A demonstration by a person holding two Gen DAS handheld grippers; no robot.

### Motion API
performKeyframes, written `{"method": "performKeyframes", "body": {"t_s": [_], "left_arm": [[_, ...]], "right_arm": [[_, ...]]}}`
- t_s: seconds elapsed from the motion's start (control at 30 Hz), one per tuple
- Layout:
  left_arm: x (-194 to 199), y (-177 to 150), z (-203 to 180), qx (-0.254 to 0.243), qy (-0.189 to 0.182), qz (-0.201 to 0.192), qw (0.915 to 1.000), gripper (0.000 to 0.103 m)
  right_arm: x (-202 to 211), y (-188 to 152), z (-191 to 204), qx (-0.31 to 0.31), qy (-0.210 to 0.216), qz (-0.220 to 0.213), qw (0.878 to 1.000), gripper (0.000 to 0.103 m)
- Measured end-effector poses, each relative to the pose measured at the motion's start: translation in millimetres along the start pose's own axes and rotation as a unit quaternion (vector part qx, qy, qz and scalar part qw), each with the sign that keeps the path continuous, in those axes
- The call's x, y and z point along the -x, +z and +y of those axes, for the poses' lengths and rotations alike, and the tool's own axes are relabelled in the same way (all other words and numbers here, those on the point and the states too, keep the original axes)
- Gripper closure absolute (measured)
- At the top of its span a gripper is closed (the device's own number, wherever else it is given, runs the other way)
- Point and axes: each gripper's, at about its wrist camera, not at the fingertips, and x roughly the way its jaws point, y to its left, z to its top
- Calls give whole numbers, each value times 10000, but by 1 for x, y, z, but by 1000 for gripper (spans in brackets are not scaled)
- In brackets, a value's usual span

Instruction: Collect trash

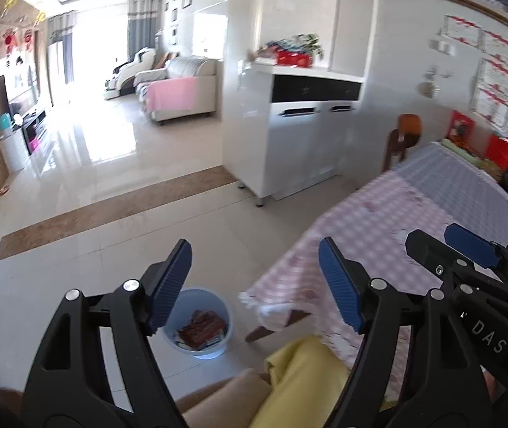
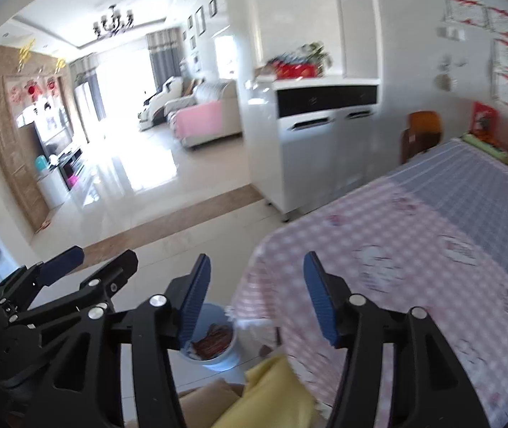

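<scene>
A light blue bin (image 1: 200,324) stands on the floor by the table corner, holding red-brown wrappers (image 1: 202,330). It also shows in the right wrist view (image 2: 214,346). My left gripper (image 1: 254,281) is open and empty, high above the floor, with the bin below its left finger. My right gripper (image 2: 255,297) is open and empty, beside the left one. The right gripper shows at the right edge of the left wrist view (image 1: 443,246). The left gripper shows at the lower left of the right wrist view (image 2: 86,264).
A table with a pink and lilac checked cloth (image 1: 414,214) fills the right side, with red boxes (image 1: 503,153) at its far end. A yellow cloth (image 1: 300,374) lies on a tan seat below. A white cabinet (image 1: 300,142) and a wooden chair (image 1: 402,139) stand beyond.
</scene>
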Motion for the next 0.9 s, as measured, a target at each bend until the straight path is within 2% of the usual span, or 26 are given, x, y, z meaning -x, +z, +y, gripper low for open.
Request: {"method": "performKeyframes", "body": {"t_s": [0.17,0.3,0.4,0.67,0.73,0.9], "left_arm": [[41,-16,-33,-205,-123,-233,9994,27],[71,-34,-56,-287,-128,-434,9986,27],[94,-45,-65,-374,-201,-637,9971,27],[138,-76,-68,-460,-162,-1011,9937,25],[144,-82,-67,-420,-333,-948,9940,25],[159,-96,-67,-413,-167,-1105,9929,25]], "right_arm": [[53,-22,-30,-158,-245,-221,9993,43],[89,-41,-37,-163,-373,-378,9985,42],[114,-56,-34,-70,-622,-545,9966,40],[162,-89,-42,-145,-744,-839,9936,39],[174,-97,-40,-89,-732,-886,9933,39],[189,-111,-34,68,-859,-1029,9909,39]]}}
